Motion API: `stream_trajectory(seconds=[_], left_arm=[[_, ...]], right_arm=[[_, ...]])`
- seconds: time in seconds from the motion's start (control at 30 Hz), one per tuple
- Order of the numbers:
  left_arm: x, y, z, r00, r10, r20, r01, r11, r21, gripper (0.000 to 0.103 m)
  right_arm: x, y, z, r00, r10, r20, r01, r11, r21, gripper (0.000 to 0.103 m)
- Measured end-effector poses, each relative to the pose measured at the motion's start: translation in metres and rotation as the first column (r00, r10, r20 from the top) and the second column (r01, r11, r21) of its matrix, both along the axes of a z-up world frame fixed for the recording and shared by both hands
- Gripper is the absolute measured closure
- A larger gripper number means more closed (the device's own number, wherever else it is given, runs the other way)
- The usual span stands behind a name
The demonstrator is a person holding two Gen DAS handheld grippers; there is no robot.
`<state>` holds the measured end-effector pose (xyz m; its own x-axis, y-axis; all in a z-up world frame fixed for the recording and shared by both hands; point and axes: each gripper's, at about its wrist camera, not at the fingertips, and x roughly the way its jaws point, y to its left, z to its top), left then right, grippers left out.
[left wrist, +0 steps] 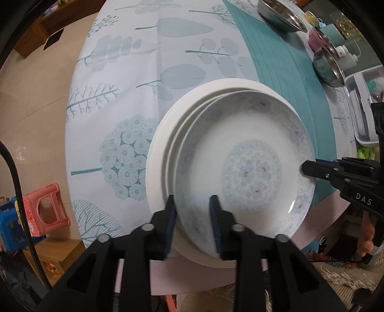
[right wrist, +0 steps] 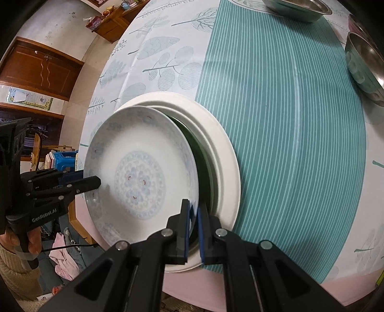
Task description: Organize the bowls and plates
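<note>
A floral white plate (left wrist: 242, 168) lies tilted on a stack topped by a plain white plate (left wrist: 158, 153) near the table's front edge. My left gripper (left wrist: 193, 206) has its fingers on either side of the floral plate's near rim, closed on it. My right gripper (right wrist: 193, 211) is shut on the opposite rim of the same plate (right wrist: 141, 172). Each gripper shows in the other's view, the right one (left wrist: 312, 169) and the left one (right wrist: 88, 183). A dark green plate (right wrist: 192, 141) shows under the floral one, inside the white plate (right wrist: 225, 153).
Steel bowls (left wrist: 283, 16) (left wrist: 328, 67) stand at the table's far right on a teal striped runner (right wrist: 276, 120). A white plastic bin (left wrist: 360, 108) sits at the right edge. A pink stool (left wrist: 48, 208) stands on the floor to the left.
</note>
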<state>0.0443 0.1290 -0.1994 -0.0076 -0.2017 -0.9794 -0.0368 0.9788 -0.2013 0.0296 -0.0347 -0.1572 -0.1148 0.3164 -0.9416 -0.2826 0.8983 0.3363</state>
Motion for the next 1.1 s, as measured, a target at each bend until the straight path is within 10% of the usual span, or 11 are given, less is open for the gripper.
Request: stream_trajectory(seconds=[0.4, 1.1], left_arm=[[0.012, -0.024, 0.027, 0.995, -0.055, 0.077, 0.052, 0.998, 0.042, 0.042], [-0.013, -0.023, 0.070, 0.982, 0.024, 0.186, -0.024, 1.000, -0.004, 0.034]], right_arm=[[-0.001, 0.002, 0.009, 0.999, 0.035, 0.012, -0.034, 0.999, -0.033, 0.094], [-0.023, -0.024, 0.043, 0.997, 0.005, 0.074, -0.007, 1.000, 0.021, 0.093]])
